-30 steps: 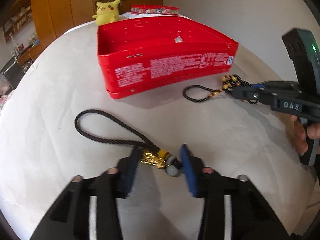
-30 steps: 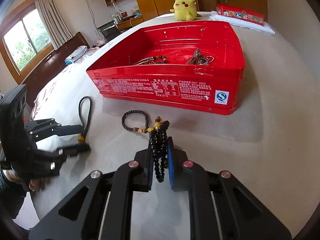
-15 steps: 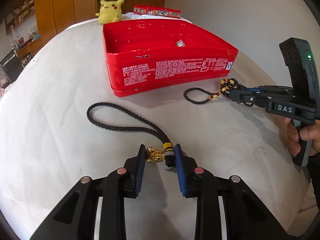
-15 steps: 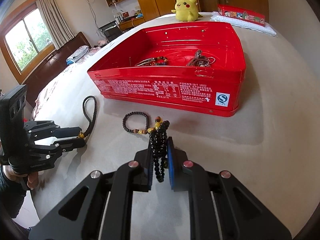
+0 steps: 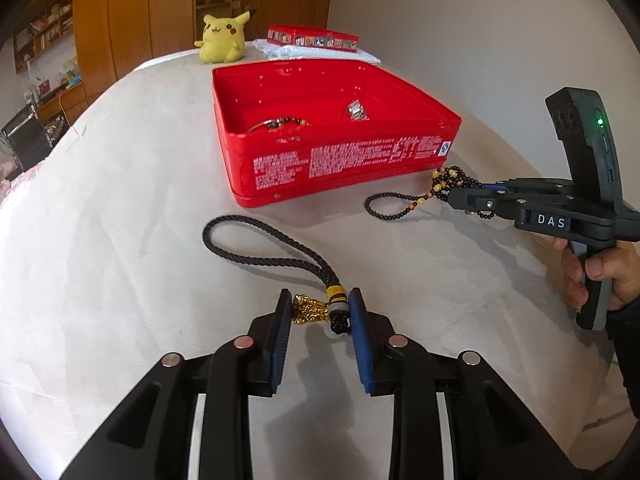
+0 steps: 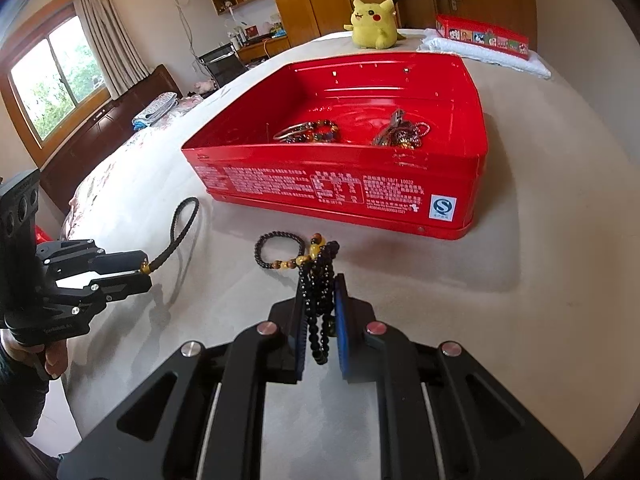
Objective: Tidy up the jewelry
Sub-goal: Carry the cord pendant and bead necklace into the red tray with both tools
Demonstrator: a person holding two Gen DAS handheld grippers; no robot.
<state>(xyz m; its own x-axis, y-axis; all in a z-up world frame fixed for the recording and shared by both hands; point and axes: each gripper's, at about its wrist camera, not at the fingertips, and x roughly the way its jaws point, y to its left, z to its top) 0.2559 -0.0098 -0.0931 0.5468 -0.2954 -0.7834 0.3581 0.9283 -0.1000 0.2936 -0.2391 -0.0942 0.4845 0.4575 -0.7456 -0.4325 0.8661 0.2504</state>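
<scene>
Left gripper (image 5: 318,314) tilted down, pendant cord (image 5: 276,252) clamped

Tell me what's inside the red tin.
In the red tin lie a silver bangle with a coloured bead bracelet on the left, and a tangled pile of chains on the right. The near wall hides the floor just behind it.

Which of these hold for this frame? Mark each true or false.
1. The right tongs grip black beads. True.
2. The red tin is empty. False: bracelets lie in it.
3. The left tongs hold the gold charm of the cord. True.
4. The plush sits inside the tin. False: it sits behind it.
</scene>
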